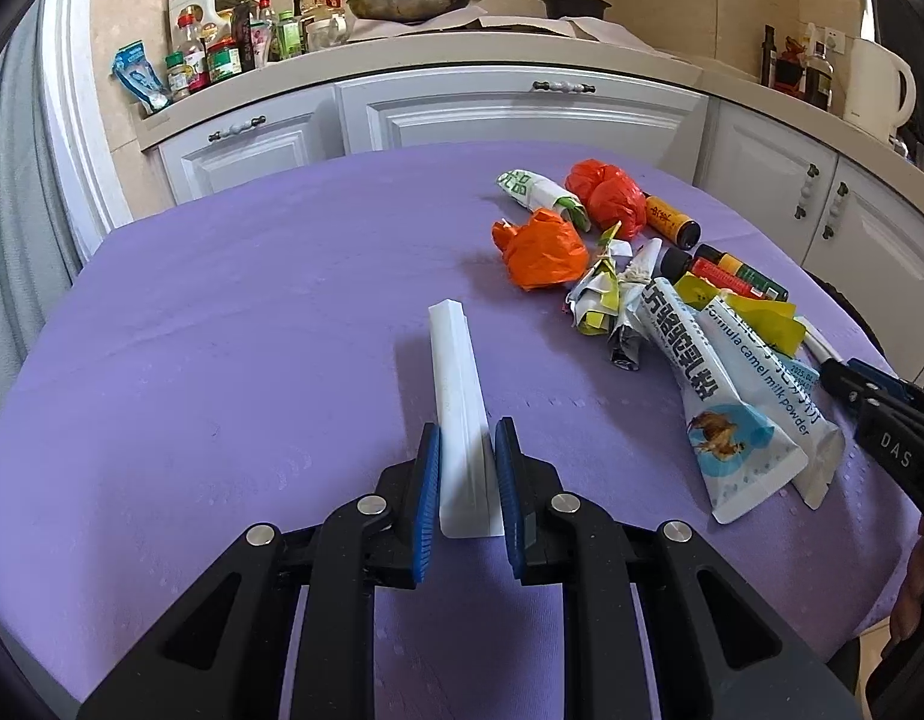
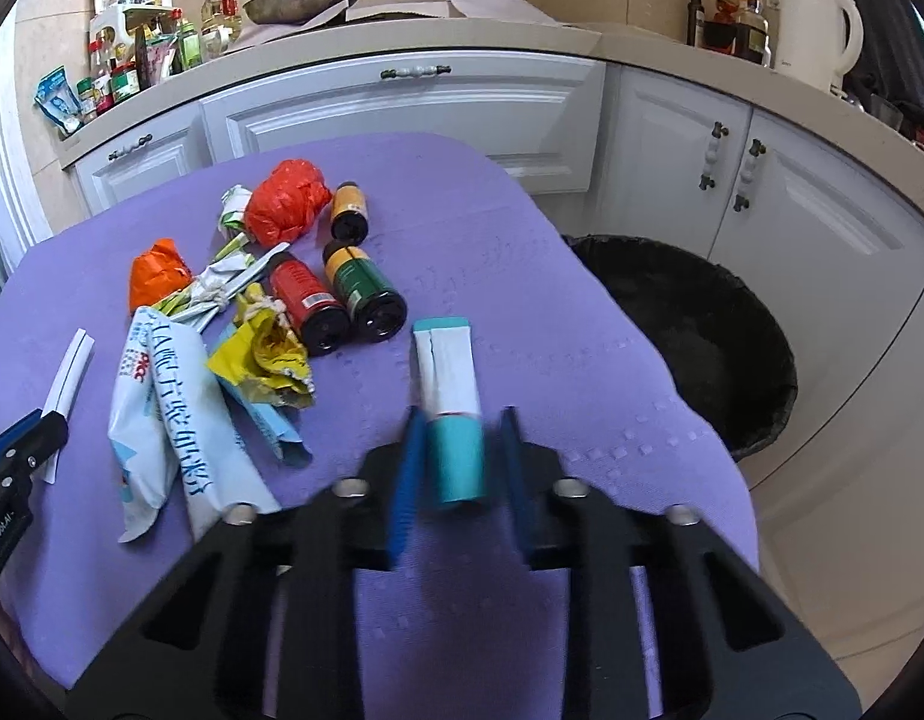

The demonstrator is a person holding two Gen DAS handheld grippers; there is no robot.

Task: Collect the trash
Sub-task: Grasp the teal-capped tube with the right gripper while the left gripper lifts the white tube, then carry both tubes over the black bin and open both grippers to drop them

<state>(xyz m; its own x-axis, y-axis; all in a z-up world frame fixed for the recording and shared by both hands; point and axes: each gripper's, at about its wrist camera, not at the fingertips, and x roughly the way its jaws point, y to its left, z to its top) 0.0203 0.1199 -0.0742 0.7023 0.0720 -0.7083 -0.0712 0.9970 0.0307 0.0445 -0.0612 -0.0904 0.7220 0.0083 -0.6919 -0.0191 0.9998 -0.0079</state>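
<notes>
Meanwhile each hand-held gripper pinches something: left (image 1: 467, 468) a white strip (image 1: 459, 408), right (image 2: 456, 450) a teal tube (image 2: 453, 414) near the table edge (image 2: 690, 402).

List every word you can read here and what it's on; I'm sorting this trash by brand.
"formula camel milk powder": milk powder sachet.
"DAS": right gripper body.
"GenRobot.AI": left gripper body.
Chinese print on the sachets, bottle labels and counter jars: too small or blurred to read.

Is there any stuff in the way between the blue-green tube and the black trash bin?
Nothing visible is. The teal tube lies between the right gripper pads, and only bare purple tablecloth separates it from the black bin beside the table. The bottles sit off to the other side.
</notes>
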